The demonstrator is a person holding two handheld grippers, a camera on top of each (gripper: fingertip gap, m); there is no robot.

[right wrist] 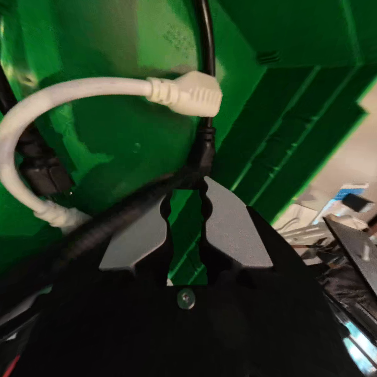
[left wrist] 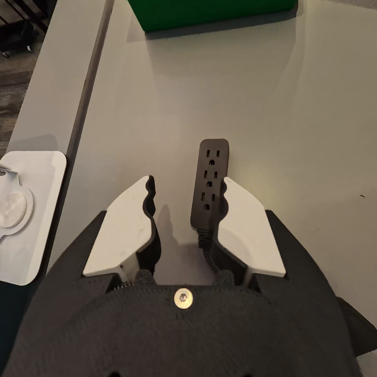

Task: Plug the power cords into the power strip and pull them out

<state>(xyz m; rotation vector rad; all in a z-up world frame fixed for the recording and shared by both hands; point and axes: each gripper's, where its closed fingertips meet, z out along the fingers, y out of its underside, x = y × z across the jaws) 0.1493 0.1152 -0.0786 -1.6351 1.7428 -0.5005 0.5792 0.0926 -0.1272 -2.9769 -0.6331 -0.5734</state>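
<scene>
In the left wrist view a black power strip (left wrist: 210, 179) with three empty outlets lies flat on the grey table (left wrist: 265, 122), its braided cord (left wrist: 208, 253) running back under my hand. My left gripper (left wrist: 187, 178) is open around the strip, which sits close to the right finger. In the right wrist view my right gripper (right wrist: 184, 189) is inside a green bin (right wrist: 285, 122), jaws partly open with green showing between them. A black plug (right wrist: 206, 155) sits just past the right fingertip (right wrist: 206, 181). A white power cord (right wrist: 61, 91) with its plug (right wrist: 191, 95) arcs above.
The green bin (left wrist: 204, 16) stands at the far edge of the table. A white mat (left wrist: 40, 204) with a metal part lies at the left, beyond a table seam (left wrist: 89, 102). A dark braided cable (right wrist: 122, 210) crosses my right gripper's left finger. Clutter lies right of the bin (right wrist: 336, 224). Spacing between my two grippers at the tips: around 45 centimeters. The black plug (right wrist: 206, 155) is about 4 centimeters from my right fingertips and 45 centimeters from my left.
</scene>
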